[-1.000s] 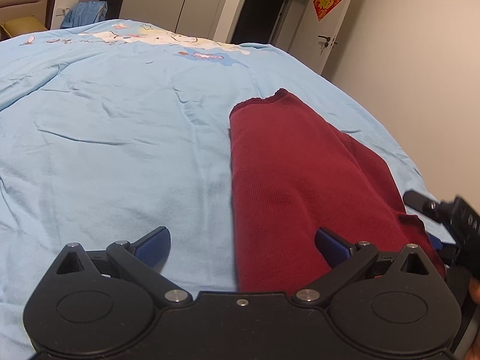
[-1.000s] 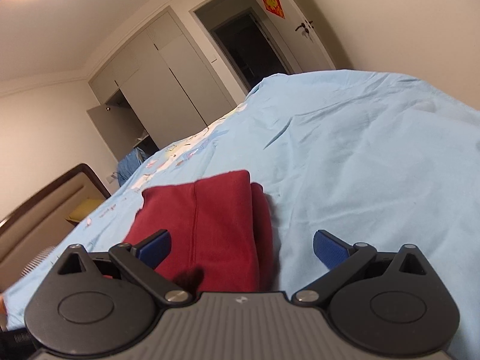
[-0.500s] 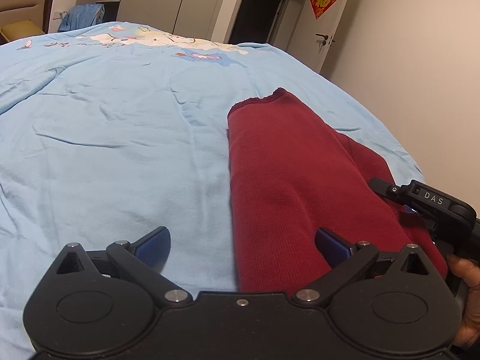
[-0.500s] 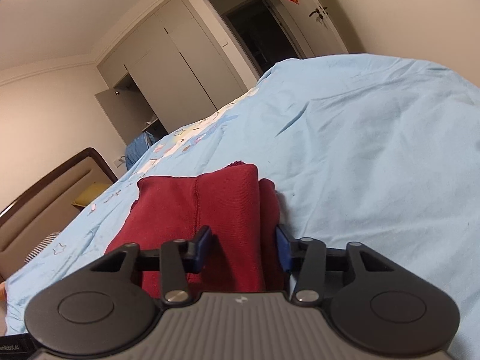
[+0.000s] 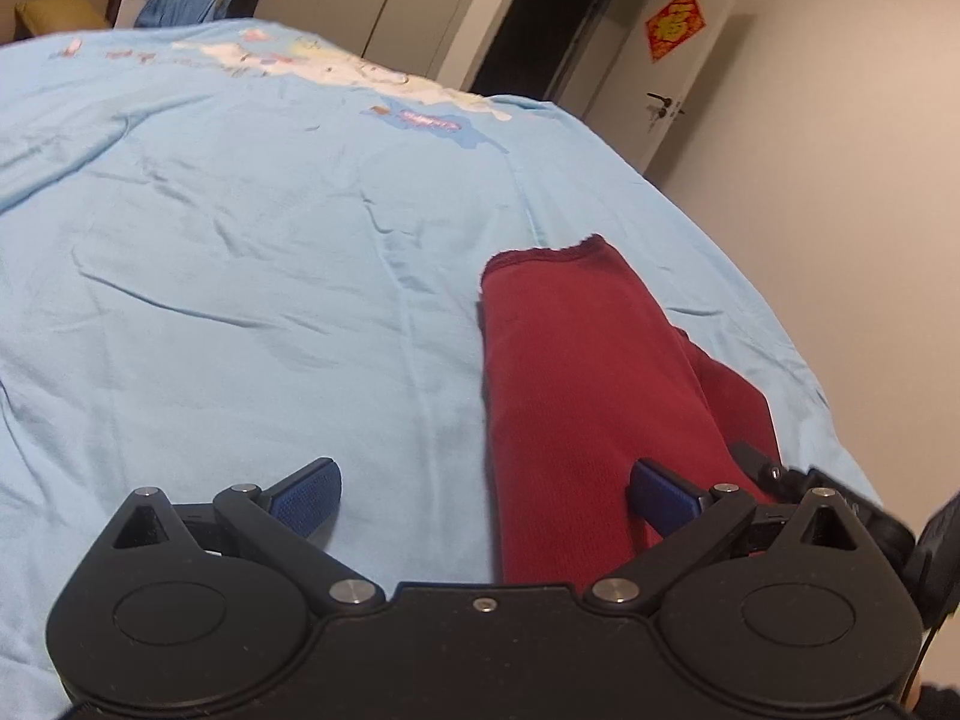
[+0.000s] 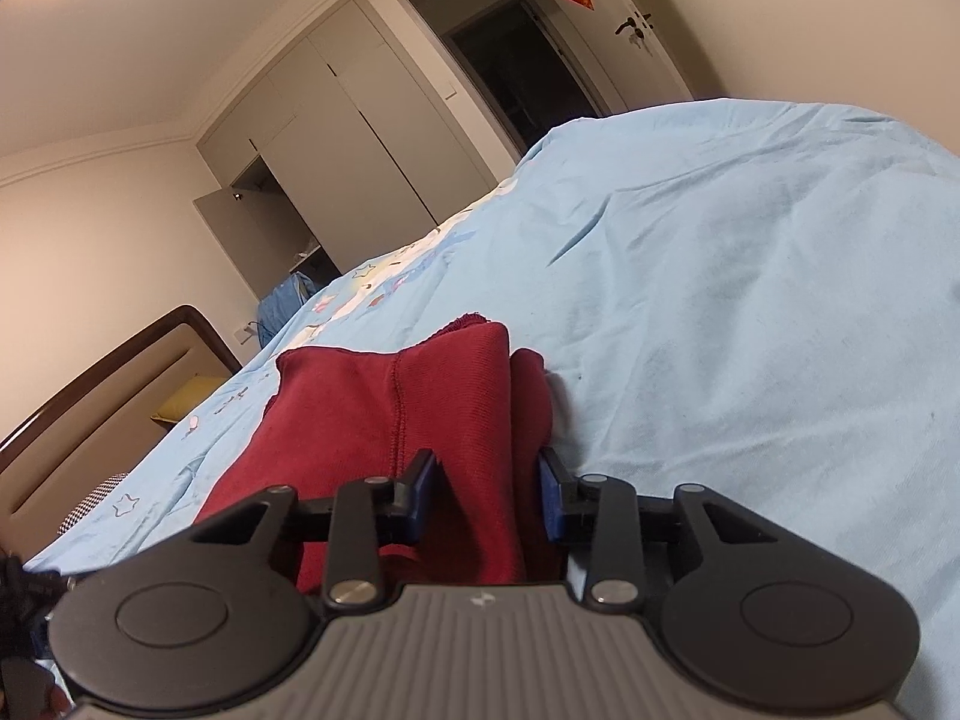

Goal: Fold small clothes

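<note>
A dark red knit garment (image 5: 576, 372) lies folded into a long strip on the light blue bedsheet (image 5: 240, 300). My left gripper (image 5: 483, 495) hangs open over its near end, with the strip's left edge between the fingers and one blue pad (image 5: 663, 495) over the cloth. In the right wrist view, my right gripper (image 6: 487, 498) is shut on a thick fold at the near right edge of the red garment (image 6: 372, 420), cloth bunched between the pads. The right tool's black body (image 5: 852, 516) shows beside the garment.
The bed's right edge (image 5: 798, 360) runs close to the garment, with a wall and a door (image 5: 666, 90) beyond. A headboard (image 6: 120, 384), a wardrobe (image 6: 360, 138) and a blue bundle (image 6: 288, 306) stand past the bed's far side.
My right gripper went from wide open to shut on the garment's near fold. The left gripper stayed open while its view shifted, so the garment now sits further right.
</note>
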A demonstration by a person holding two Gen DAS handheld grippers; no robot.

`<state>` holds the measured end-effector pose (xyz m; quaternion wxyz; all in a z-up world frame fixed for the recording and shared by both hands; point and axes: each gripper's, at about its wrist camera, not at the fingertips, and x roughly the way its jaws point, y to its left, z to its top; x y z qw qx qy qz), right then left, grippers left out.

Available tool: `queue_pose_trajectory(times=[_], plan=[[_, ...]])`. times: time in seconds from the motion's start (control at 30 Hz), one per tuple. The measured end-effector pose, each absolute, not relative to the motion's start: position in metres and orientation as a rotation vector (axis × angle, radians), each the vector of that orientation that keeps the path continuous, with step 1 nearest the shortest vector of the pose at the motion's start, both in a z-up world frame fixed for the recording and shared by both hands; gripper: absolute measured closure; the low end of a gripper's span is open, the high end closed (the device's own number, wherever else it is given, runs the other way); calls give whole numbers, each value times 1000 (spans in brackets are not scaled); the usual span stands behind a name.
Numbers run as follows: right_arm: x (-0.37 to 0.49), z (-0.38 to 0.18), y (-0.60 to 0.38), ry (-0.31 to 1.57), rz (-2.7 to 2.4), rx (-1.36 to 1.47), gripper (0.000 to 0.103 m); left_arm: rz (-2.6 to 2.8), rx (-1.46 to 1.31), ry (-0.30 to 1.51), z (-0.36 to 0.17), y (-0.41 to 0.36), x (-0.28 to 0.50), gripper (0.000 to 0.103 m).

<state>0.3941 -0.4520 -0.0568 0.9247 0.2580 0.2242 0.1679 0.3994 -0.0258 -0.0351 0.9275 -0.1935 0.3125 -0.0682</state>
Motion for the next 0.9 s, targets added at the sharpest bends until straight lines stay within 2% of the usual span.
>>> queue_pose_trajectory(times=[0.13,0.23,0.33,0.4,0.47,0.8,0.9], plan=[[394,-57,-452,461,344,528,64,-146,-470,660,-34,-15,421,5],[393,-57,-452,461,343,529,64,-174,-504,682,-36,-14,438,13],[393,-57,-452,461,343,528,64,-210,-534,707,-40,-15,452,26],[393,-57,-452,461,343,529,64,-251,-578,730,-46,-16,458,48],[393,-57,-452,461,343,529,64,-272,-620,749,-52,-18,462,59],[393,-57,-452,459,342,523,64,-229,-440,720,-43,-44,460,68],[391,-57,-452,454,343,516,68,-221,-368,702,-37,-51,456,70]])
